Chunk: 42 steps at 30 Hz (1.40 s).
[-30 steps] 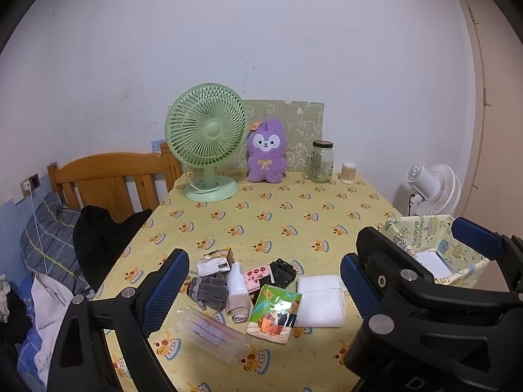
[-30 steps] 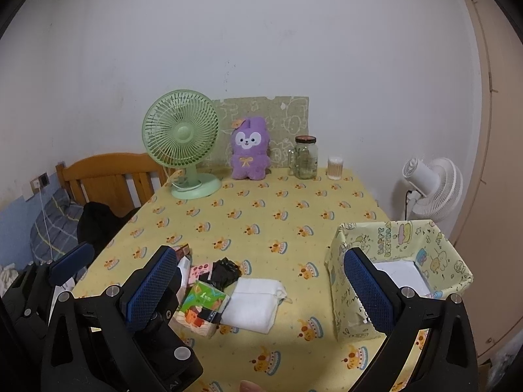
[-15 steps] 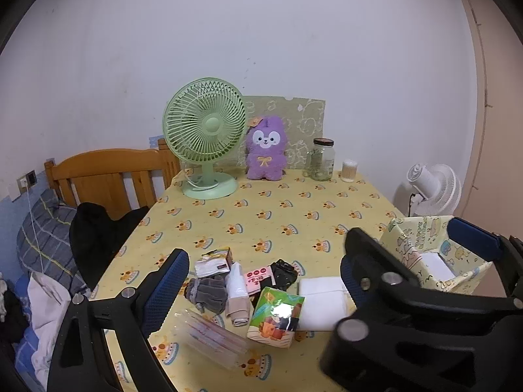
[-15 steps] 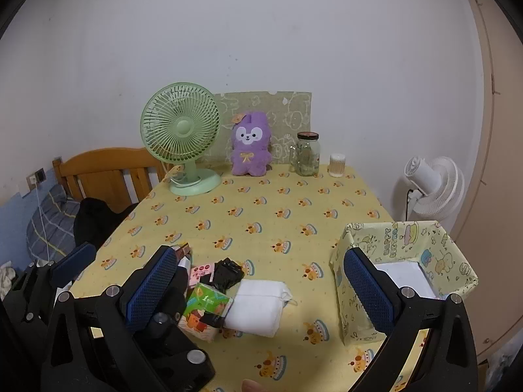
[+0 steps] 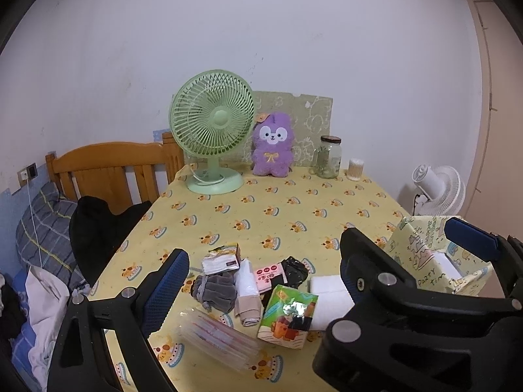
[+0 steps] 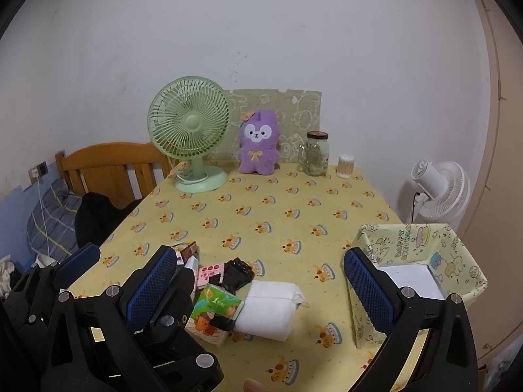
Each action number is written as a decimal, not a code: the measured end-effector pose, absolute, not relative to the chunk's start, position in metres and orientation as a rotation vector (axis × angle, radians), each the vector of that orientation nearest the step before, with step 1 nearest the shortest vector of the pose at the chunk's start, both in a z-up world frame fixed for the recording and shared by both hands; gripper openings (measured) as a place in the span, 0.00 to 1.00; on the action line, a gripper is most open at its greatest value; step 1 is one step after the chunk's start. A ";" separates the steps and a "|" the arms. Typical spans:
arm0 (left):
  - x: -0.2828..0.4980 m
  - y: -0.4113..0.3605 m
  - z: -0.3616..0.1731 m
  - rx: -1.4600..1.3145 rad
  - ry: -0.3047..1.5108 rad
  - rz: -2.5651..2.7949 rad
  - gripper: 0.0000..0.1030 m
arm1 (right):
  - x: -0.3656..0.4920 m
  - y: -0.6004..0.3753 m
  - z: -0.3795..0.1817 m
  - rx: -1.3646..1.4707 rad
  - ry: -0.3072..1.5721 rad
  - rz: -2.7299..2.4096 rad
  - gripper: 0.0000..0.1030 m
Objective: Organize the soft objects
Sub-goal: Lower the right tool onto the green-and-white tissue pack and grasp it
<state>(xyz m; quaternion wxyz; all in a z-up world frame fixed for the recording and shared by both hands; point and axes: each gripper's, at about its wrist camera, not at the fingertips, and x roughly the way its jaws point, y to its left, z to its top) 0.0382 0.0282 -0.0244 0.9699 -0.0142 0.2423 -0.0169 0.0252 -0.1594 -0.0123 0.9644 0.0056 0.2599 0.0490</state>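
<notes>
Two grippers, both mine, hang wide open and empty above the near table edge: left gripper [image 5: 261, 281], right gripper [image 6: 258, 287]. Soft items lie heaped between them: white folded towel [image 6: 268, 310], grey cloth [image 5: 214, 292], tissue pack [image 6: 212, 310]. Patterned fabric box [image 6: 421, 238] stands just right of the heap. Step, as I judge it: approach; next, I lower my right gripper to straddle the towel.
</notes>
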 end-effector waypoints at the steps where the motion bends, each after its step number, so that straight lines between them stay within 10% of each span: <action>1: 0.040 0.029 -0.026 -0.028 0.495 -0.033 0.92 | 0.027 -0.158 -0.014 0.013 0.533 0.100 1.00; 42: 0.110 0.058 -0.118 -0.049 0.779 -0.034 0.79 | 0.118 -0.115 -0.119 0.011 0.831 0.171 1.00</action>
